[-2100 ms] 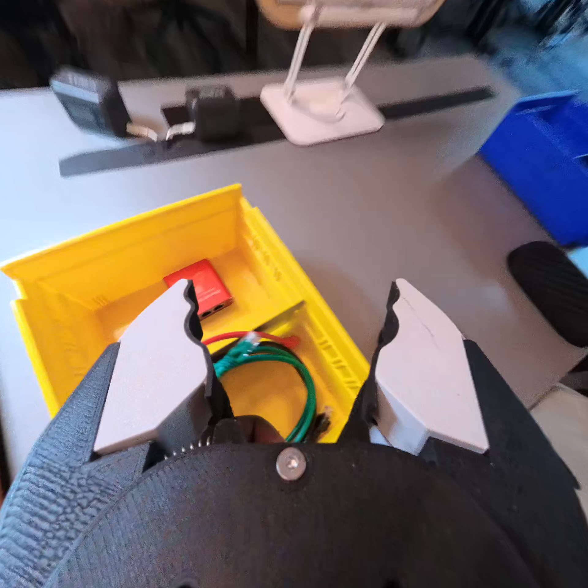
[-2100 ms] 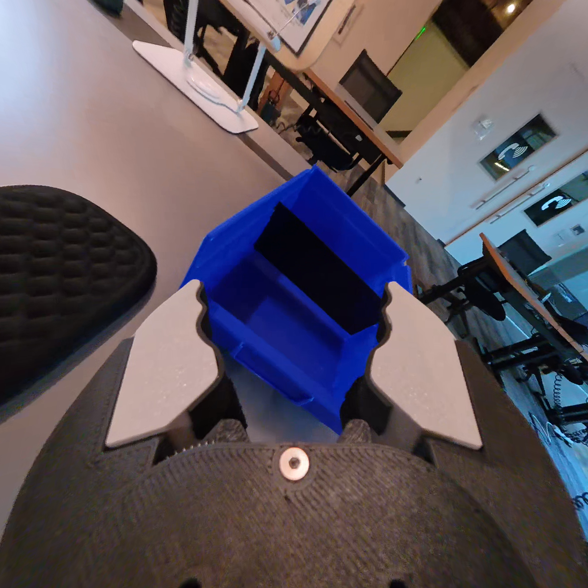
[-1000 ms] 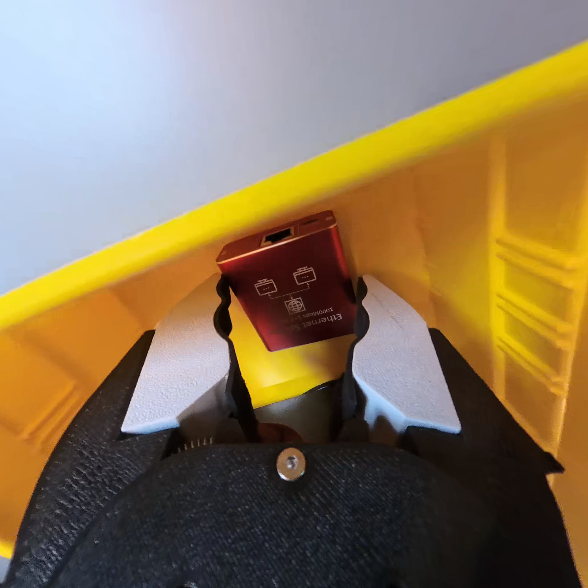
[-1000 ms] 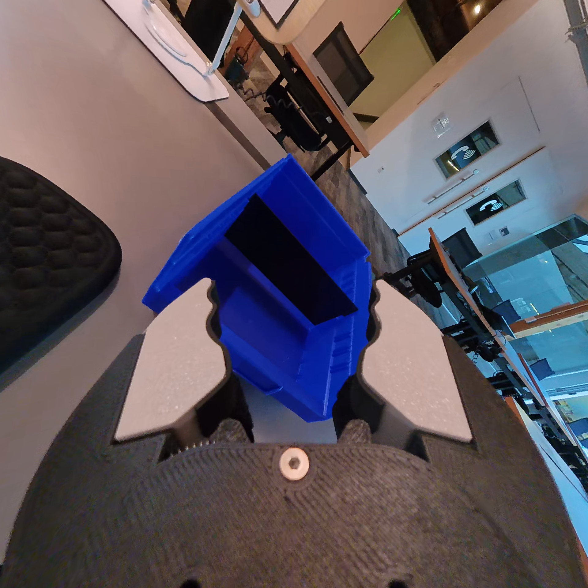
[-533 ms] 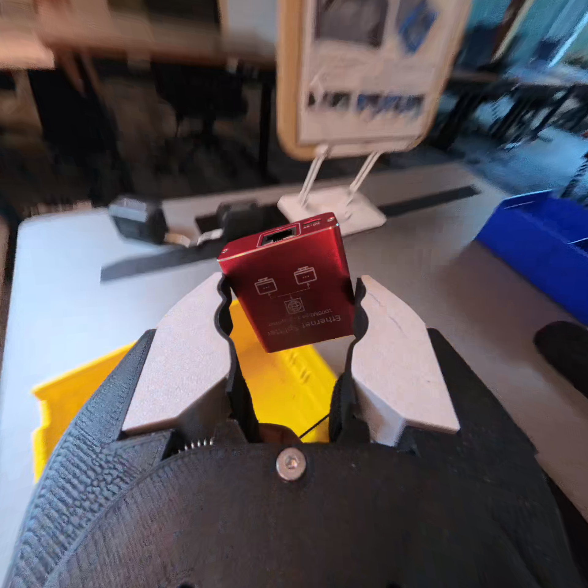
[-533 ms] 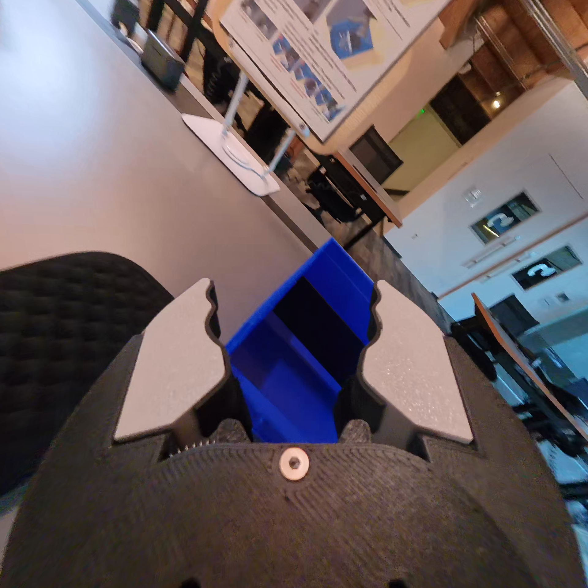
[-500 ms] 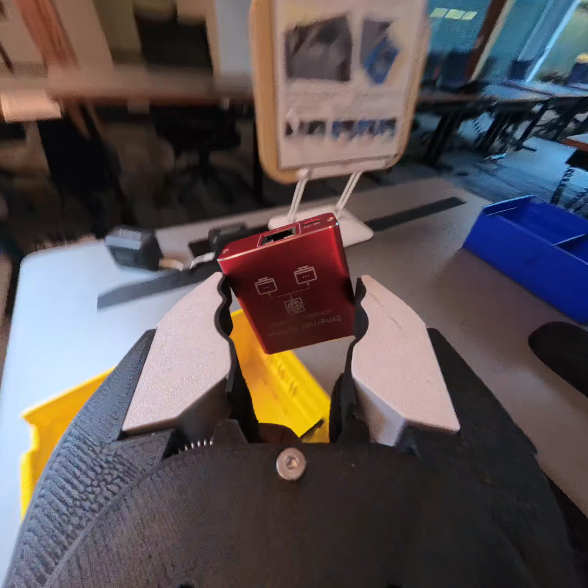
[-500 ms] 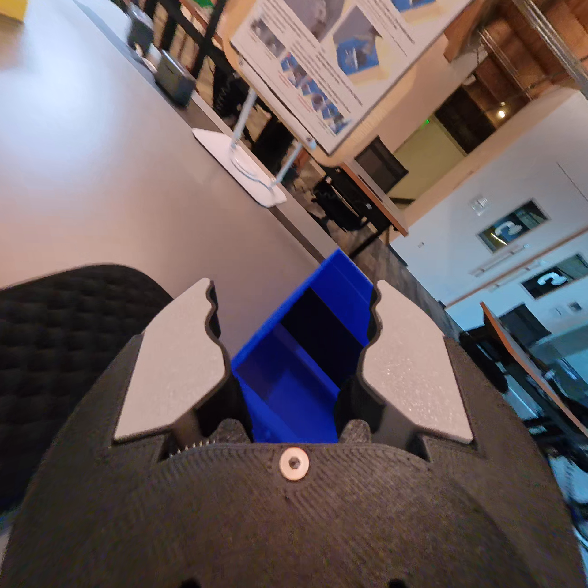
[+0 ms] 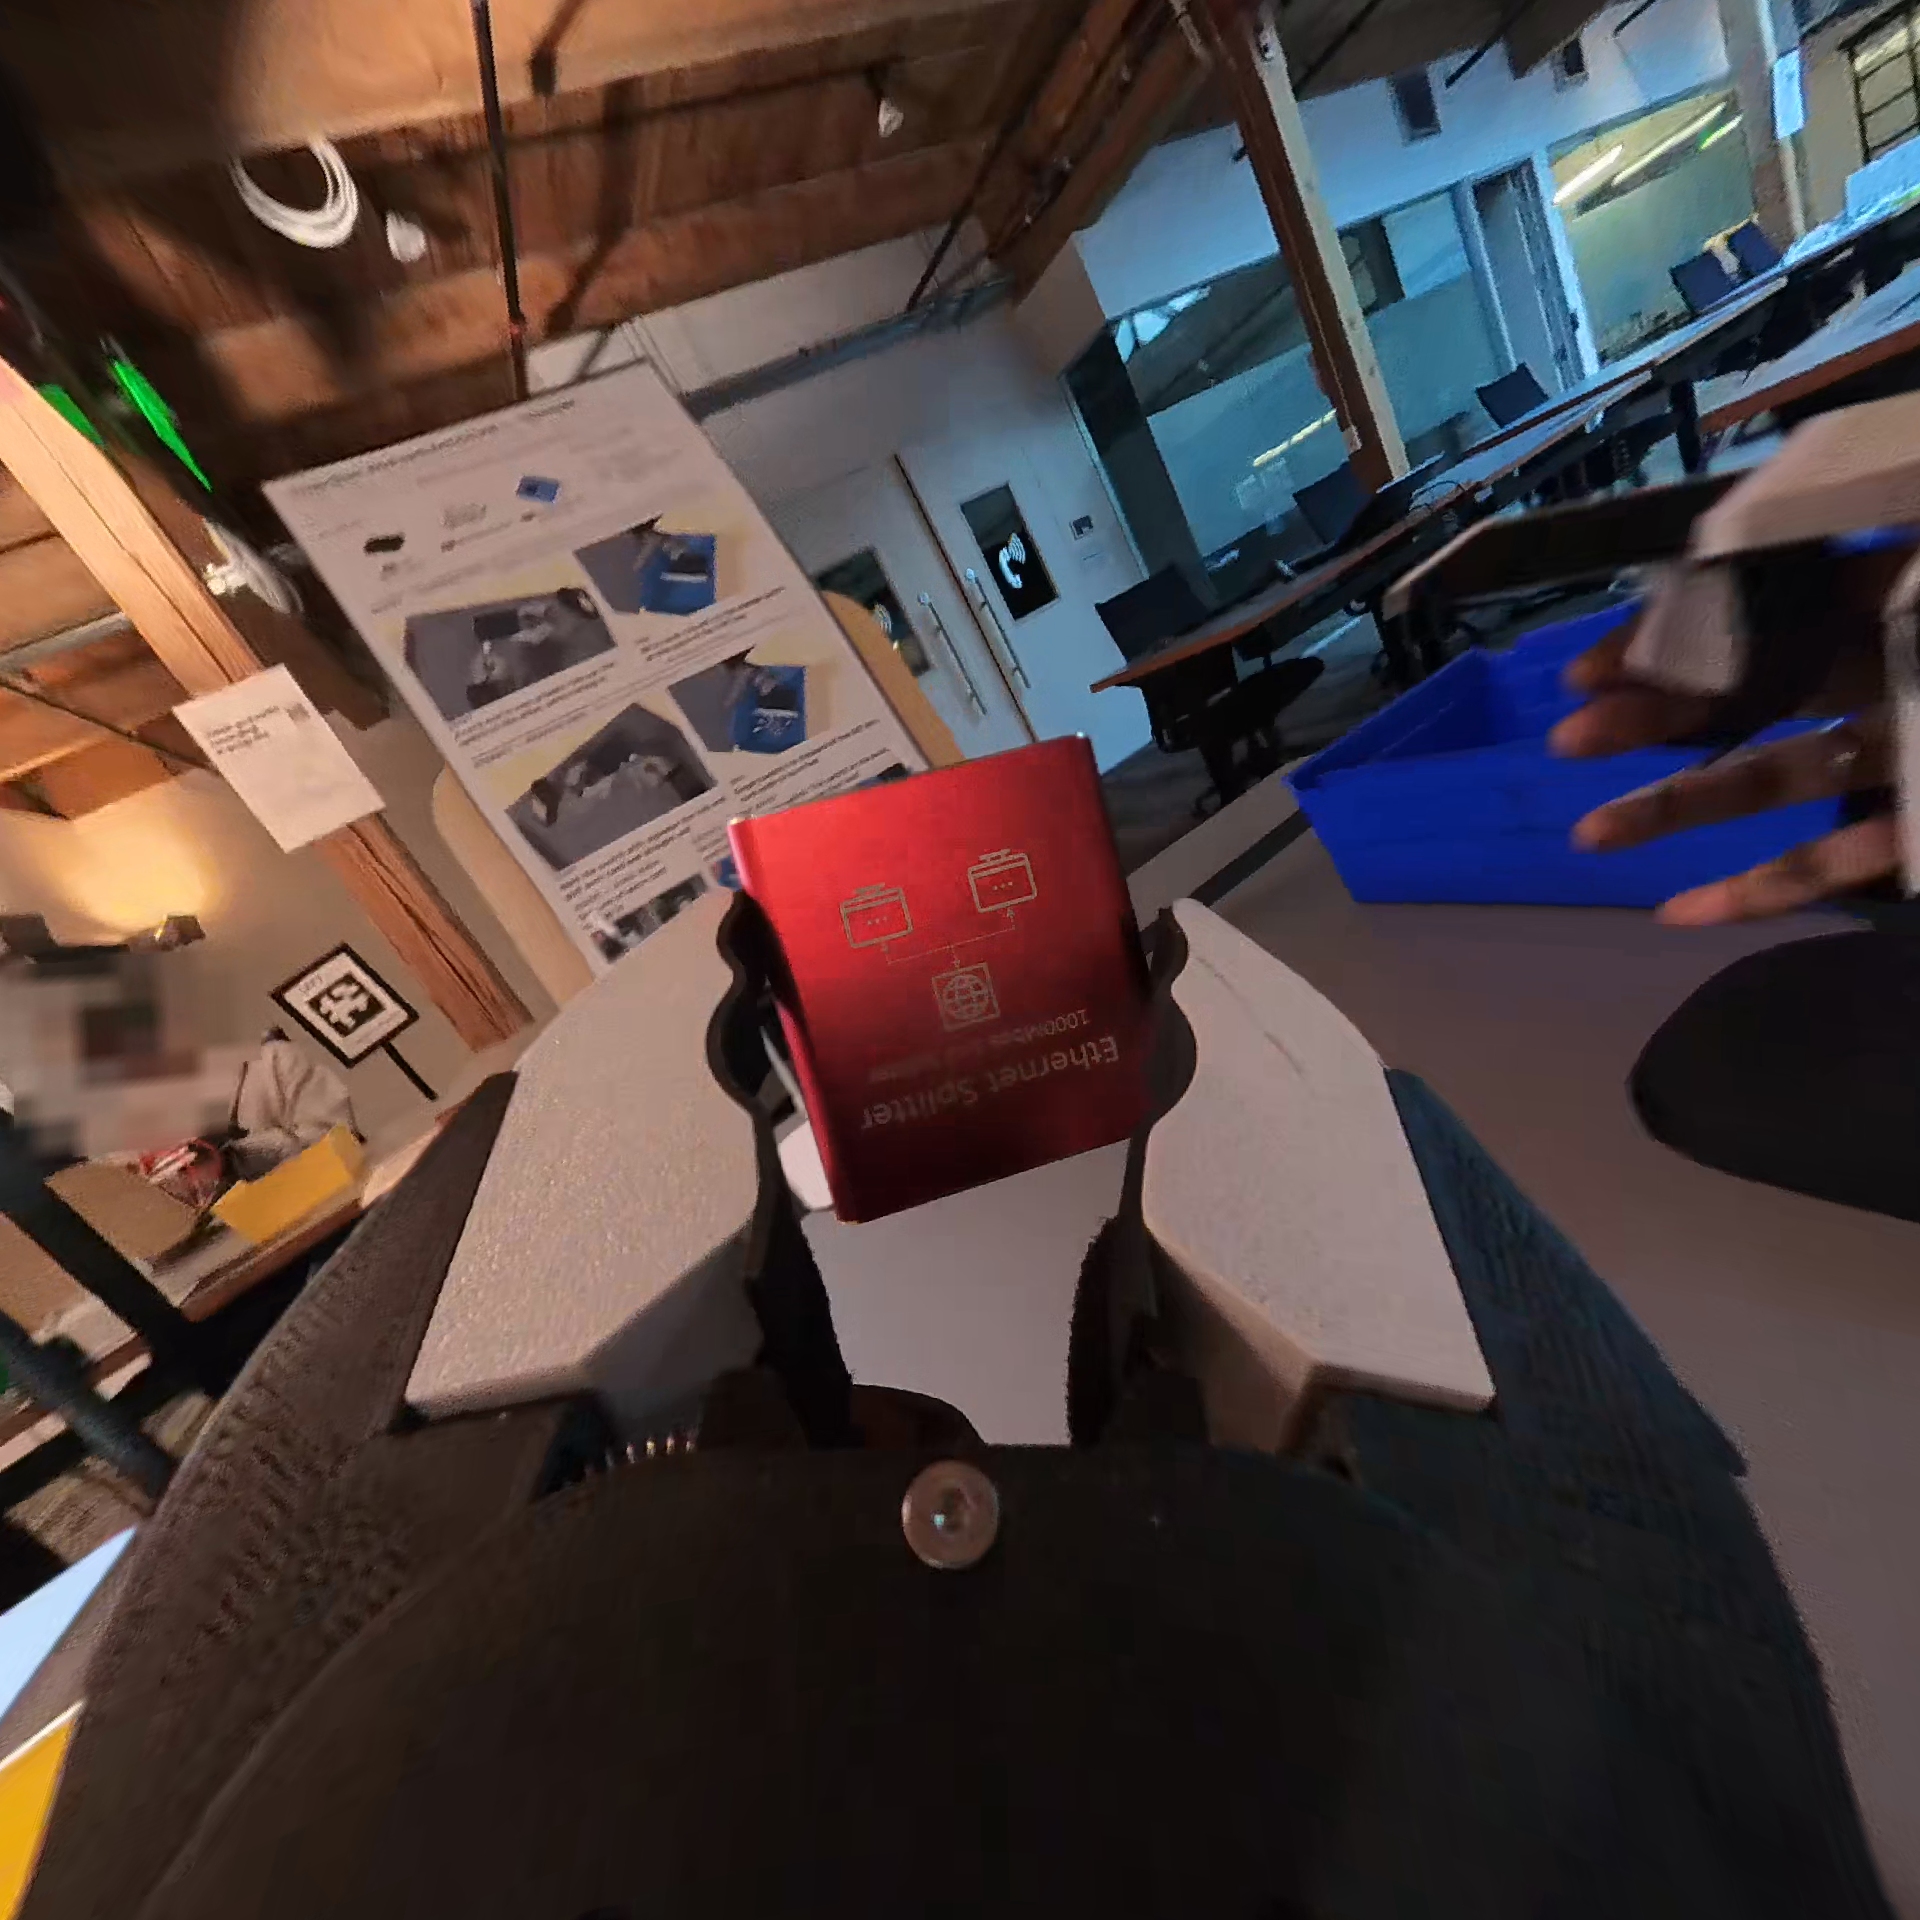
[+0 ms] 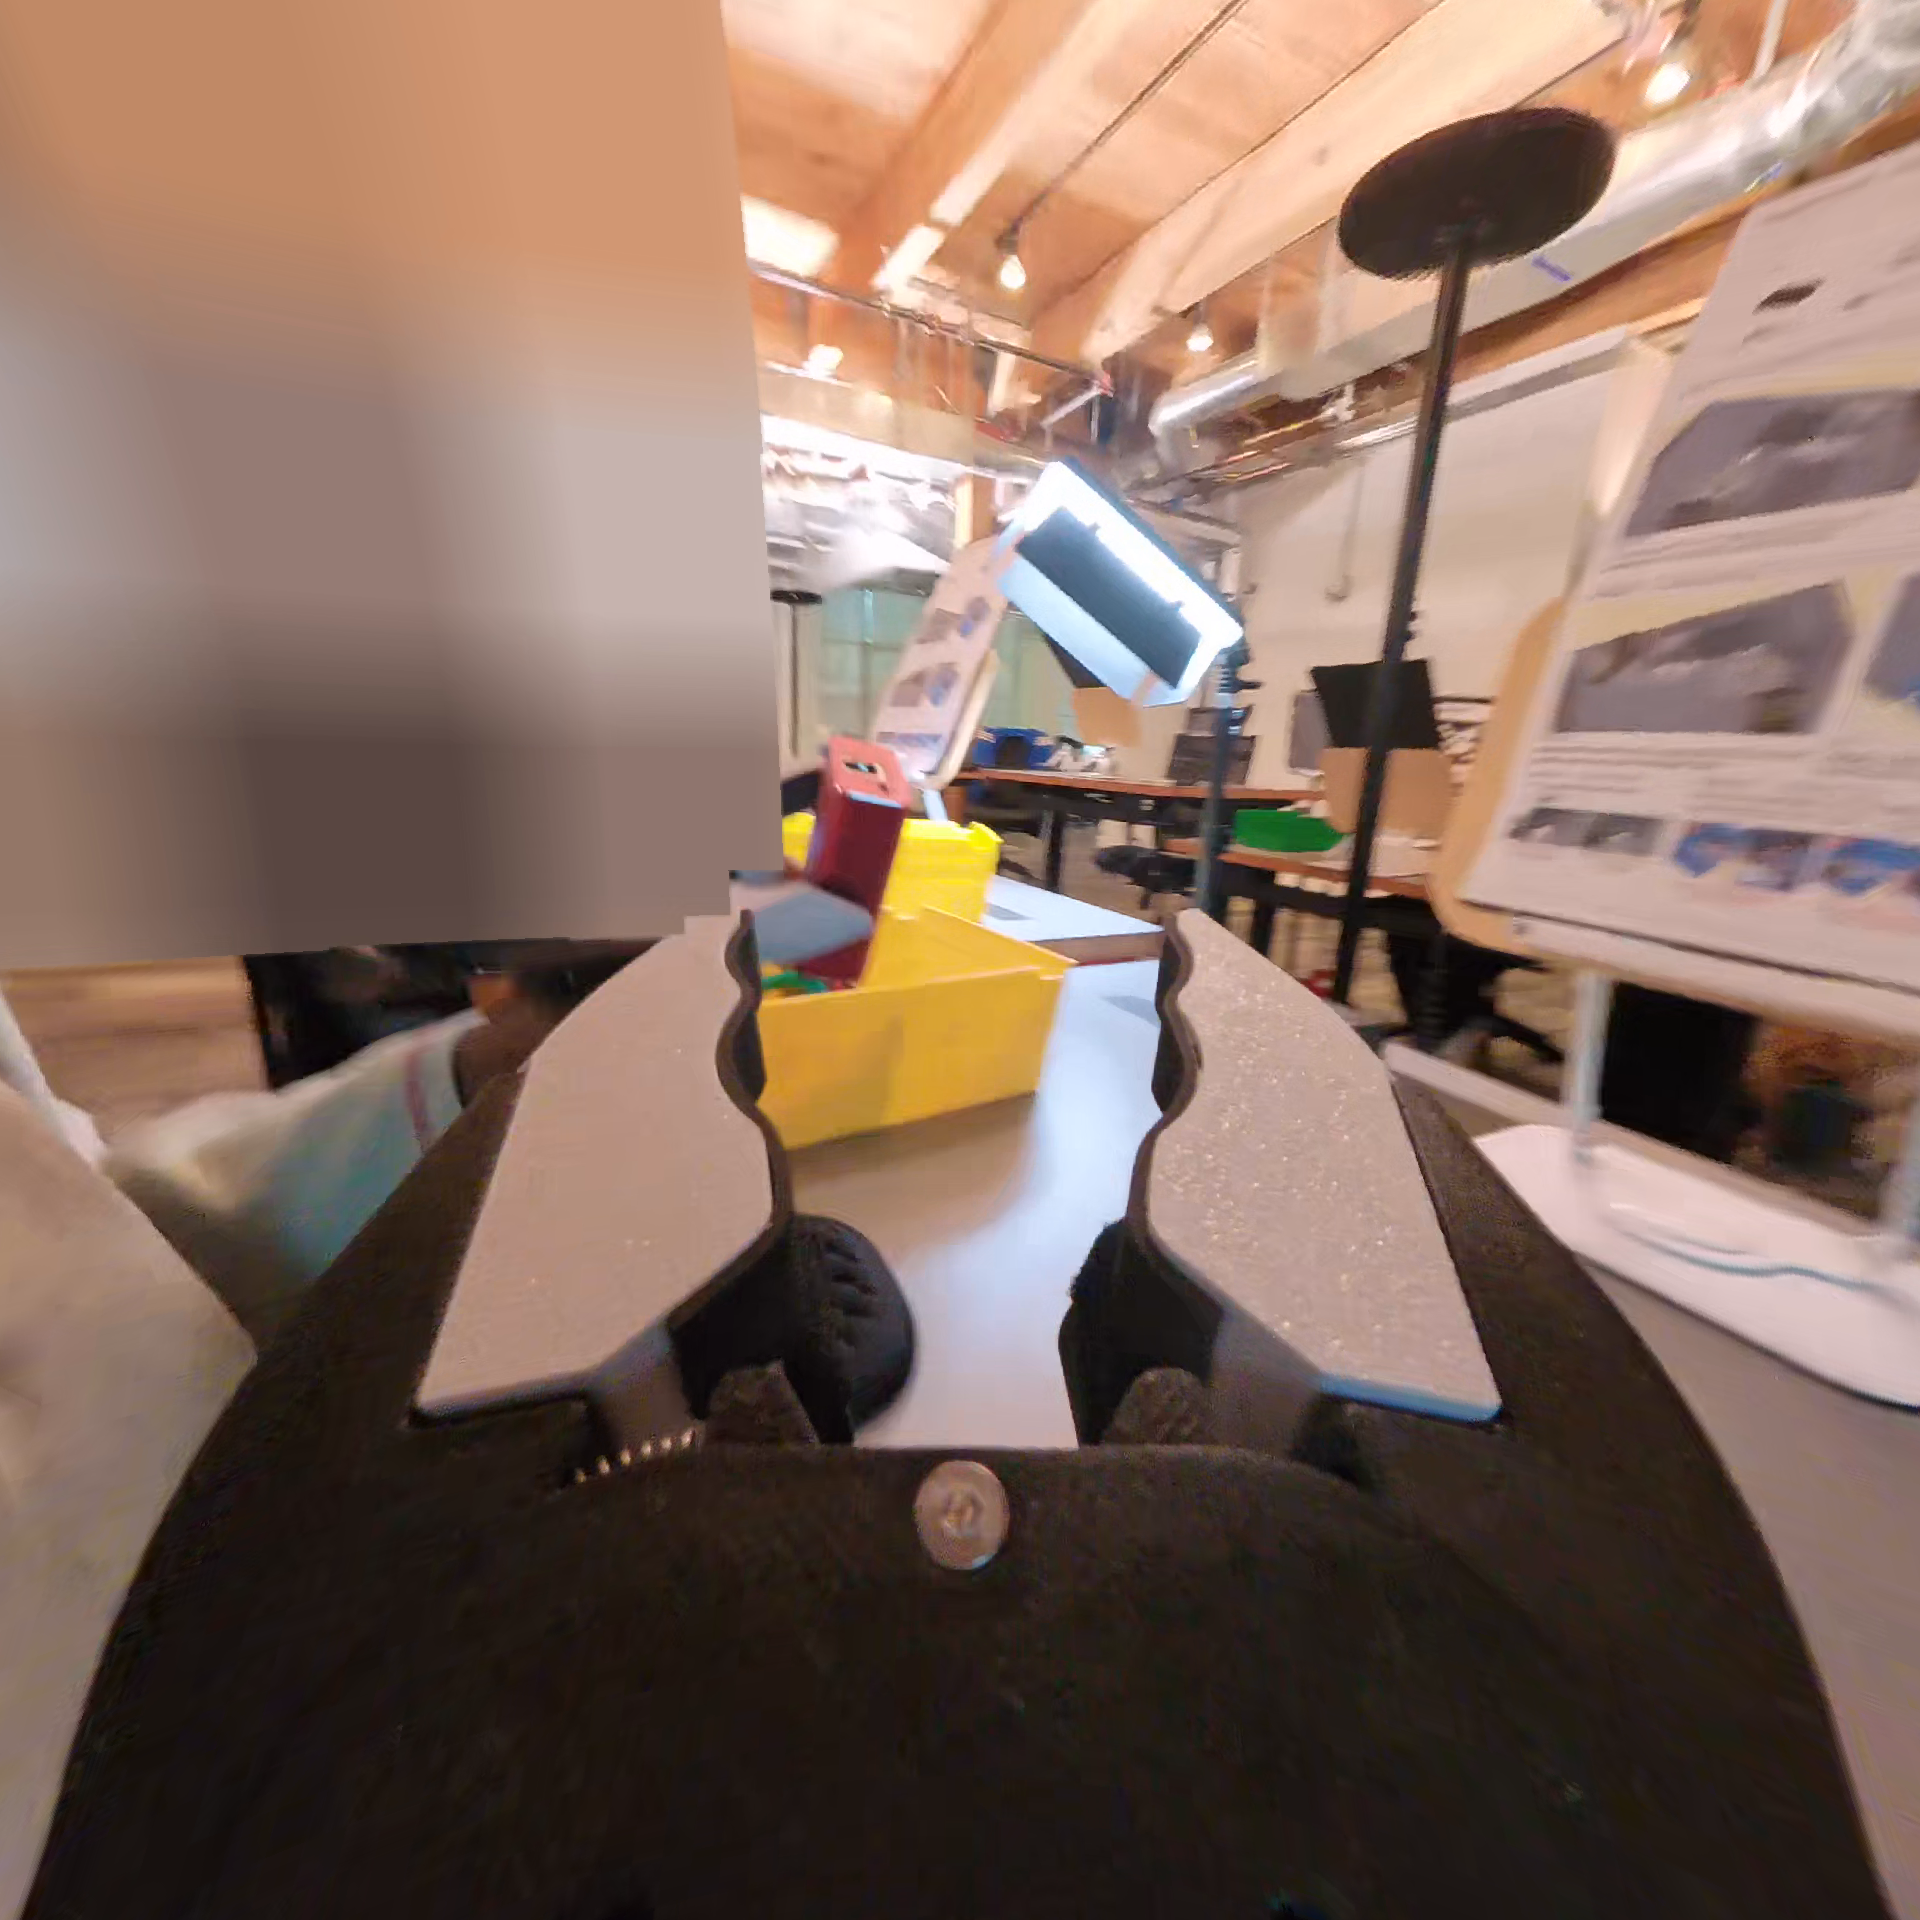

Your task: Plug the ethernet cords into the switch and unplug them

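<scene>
- Switch (image 9: 940, 982), a small red metal box with gold line drawings and lettering on its face, is clamped at its lower sides between the grey fingers (image 9: 613, 1174) of the left tool (image 9: 945, 1039), tilted a little and held up off the grey worktop (image 9: 1558, 1081).
- Its port end cannot be seen in the left wrist view; the right wrist view shows it, a dark socket in the top face of the switch (image 10: 857, 842), at centre frame.
- The right wrist view also shows the left tool (image 10: 805, 930) from afar, just above a yellow bin (image 10: 935, 1029) with something green at its near left edge; in the left view only a yellow corner (image 9: 31, 1808) shows at lower left.
- The right tool (image 10: 961, 997) has its fingers (image 10: 634, 1174) apart with nothing between them, pointing across the worktop (image 10: 997, 1216) toward the yellow bin.
- In the left view the right tool (image 9: 1808, 582) shows only in part, at the right edge, with a hand (image 9: 1725, 821) around it in front of a blue bin (image 9: 1475, 821); the right view does not take in that bin.
- A black textured pad (image 9: 1787, 1070) lies on the worktop at the right of the left view; in the right view a bit of it (image 10: 842, 1320) shows low between the fingers.
- A standing poster board (image 9: 582, 665) is at upper left of the left view and at the right edge of the right view (image 10: 1745, 665), on a white base (image 10: 1714, 1247).
</scene>
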Tool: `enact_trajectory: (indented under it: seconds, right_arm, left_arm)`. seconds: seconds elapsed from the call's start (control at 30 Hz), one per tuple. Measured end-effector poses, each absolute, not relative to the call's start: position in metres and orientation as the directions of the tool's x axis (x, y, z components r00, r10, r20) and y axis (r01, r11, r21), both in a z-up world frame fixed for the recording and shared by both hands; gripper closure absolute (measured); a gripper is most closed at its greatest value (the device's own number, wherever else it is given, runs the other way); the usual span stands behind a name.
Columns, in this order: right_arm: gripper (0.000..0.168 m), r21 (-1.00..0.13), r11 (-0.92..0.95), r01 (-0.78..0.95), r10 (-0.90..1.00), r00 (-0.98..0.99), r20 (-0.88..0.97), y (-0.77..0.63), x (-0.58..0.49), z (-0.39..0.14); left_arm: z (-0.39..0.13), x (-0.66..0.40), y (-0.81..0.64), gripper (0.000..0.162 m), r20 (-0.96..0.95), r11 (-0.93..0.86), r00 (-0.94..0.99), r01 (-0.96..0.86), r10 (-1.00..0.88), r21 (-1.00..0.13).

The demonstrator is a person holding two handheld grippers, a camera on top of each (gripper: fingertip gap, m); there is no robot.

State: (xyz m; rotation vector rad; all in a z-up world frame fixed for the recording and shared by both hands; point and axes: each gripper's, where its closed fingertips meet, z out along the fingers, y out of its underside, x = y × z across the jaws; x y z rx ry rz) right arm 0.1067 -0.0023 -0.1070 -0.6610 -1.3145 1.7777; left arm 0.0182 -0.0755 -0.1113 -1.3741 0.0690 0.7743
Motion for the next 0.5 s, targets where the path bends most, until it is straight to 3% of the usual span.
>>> enact_trajectory:
  seconds: [0.1, 0.23, 0.27, 0.3, 0.33, 0.5]
  right_arm:
    - [0.099, -0.944, -0.223, -0.244, 0.8, -0.599, -0.034, -0.028, 0.09, -0.112]
    - [0.112, -0.963, -0.213, -0.165, 0.749, -0.66, -0.053, -0.049, 0.081, -0.126]
    - [0.118, -0.967, -0.209, -0.143, 0.744, -0.665, -0.063, -0.05, 0.079, -0.129]
    - [0.138, -0.972, -0.194, -0.132, 0.744, -0.665, -0.058, -0.049, 0.079, -0.133]
    - [0.141, -0.974, -0.177, -0.139, 0.744, -0.667, -0.04, -0.049, 0.08, -0.136]
    - [0.142, -0.986, -0.081, -0.145, 0.704, -0.709, 0.047, -0.041, 0.092, -0.148]
  left_arm:
    - [-0.123, 0.04, -0.058, 0.091, -0.505, 0.017, 0.747, -0.566, 0.432, -0.824]
    - [-0.138, 0.061, -0.04, 0.091, -0.54, 0.019, 0.755, -0.588, 0.372, -0.809]
    - [-0.141, 0.064, -0.038, 0.091, -0.55, 0.016, 0.754, -0.594, 0.359, -0.804]
    - [-0.145, 0.067, -0.035, 0.091, -0.553, 0.011, 0.761, -0.591, 0.341, -0.806]
    - [-0.147, 0.069, -0.034, 0.091, -0.545, 0.014, 0.77, -0.582, 0.332, -0.813]
    - [-0.158, 0.085, -0.034, 0.096, -0.419, 0.079, 0.905, -0.424, 0.076, -0.902]
